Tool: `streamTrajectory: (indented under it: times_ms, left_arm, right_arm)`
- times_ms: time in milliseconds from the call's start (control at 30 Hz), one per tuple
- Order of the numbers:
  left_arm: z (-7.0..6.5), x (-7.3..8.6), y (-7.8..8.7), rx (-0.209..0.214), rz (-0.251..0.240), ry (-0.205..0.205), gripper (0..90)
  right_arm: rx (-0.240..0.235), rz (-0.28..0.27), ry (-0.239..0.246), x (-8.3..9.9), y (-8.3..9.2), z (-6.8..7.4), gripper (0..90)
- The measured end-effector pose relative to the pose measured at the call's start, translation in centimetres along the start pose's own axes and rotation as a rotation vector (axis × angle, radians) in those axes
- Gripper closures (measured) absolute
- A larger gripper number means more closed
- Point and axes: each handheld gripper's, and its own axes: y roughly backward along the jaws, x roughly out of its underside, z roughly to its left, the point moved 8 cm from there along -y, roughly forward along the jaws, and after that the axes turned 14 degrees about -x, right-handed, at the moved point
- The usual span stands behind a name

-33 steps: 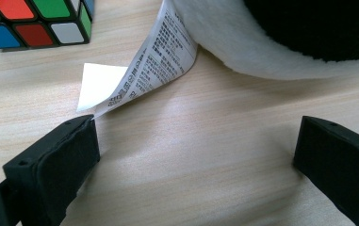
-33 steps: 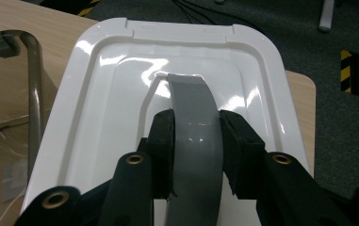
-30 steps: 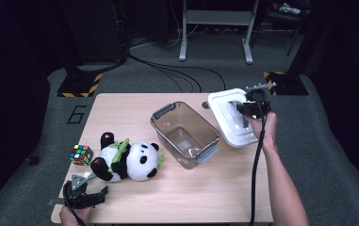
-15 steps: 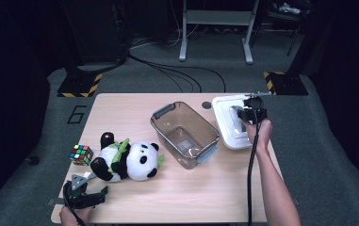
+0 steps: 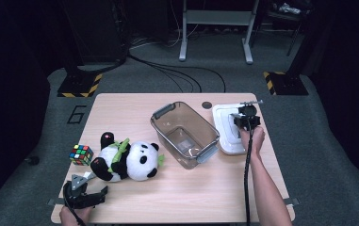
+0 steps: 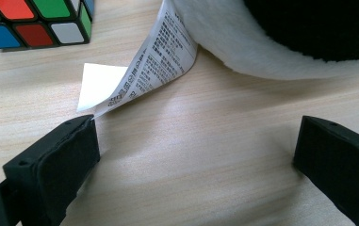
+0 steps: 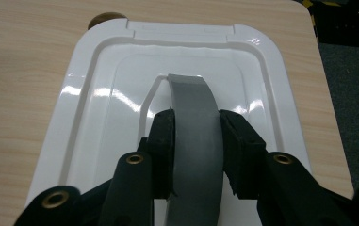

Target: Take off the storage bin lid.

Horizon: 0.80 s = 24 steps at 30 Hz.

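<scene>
Wooden table (image 5: pixel 205 188) with cube (image 5: pixel 81 154), panda (image 5: pixel 129 161), bin (image 5: pixel 185 134), lid (image 5: pixel 227 127).

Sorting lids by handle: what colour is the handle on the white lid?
Grey handle on the lid, clearest in the right gripper view.

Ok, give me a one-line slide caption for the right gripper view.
Right gripper shut on the grey handle of the white lid lying on the wooden table.
</scene>
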Motion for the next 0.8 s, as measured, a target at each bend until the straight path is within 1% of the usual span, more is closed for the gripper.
streamTrajectory:
  times_ms: [167,267,367,433,467,633,667,733,800]
  left_arm:
    - [0.0,0.0,0.0,0.001,0.000,0.001,0.5]
    - [0.0,0.0,0.0,0.000,0.000,0.002,0.5]
    - [0.0,0.0,0.0,0.001,0.000,0.001,0.5]
    - [0.0,0.0,0.0,0.001,0.000,0.001,0.5]
    - [0.0,0.0,0.0,0.001,0.000,0.001,0.5]
    - [0.0,0.0,0.0,0.001,0.000,0.001,0.5]
    - [0.0,0.0,0.0,0.001,0.000,0.001,0.5]
    - [0.0,0.0,0.0,0.001,0.000,0.000,0.5]
    - [0.0,0.0,0.0,0.001,0.000,0.001,0.5]
  right_arm:
    - [0.009,0.013,-0.012,0.7,-0.8,-0.4,66.3]
    - [0.004,0.018,-0.036,1.2,-1.3,-0.5,66.3]
    - [0.007,0.029,-0.039,1.7,-1.7,-0.8,66.2]
    - [0.007,0.041,-0.048,2.1,-2.0,-0.9,66.2]
    - [0.005,0.044,-0.042,2.2,-2.1,-1.0,66.1]
    - [-0.006,0.051,-0.052,2.4,-2.1,-1.1,65.5]
    - [-0.009,0.048,-0.045,2.4,-2.0,-1.1,64.1]
    - [-0.012,0.037,-0.052,2.3,-1.6,-1.1,55.6]
    - [-0.029,0.026,-0.053,2.0,-0.9,-1.0,47.6]
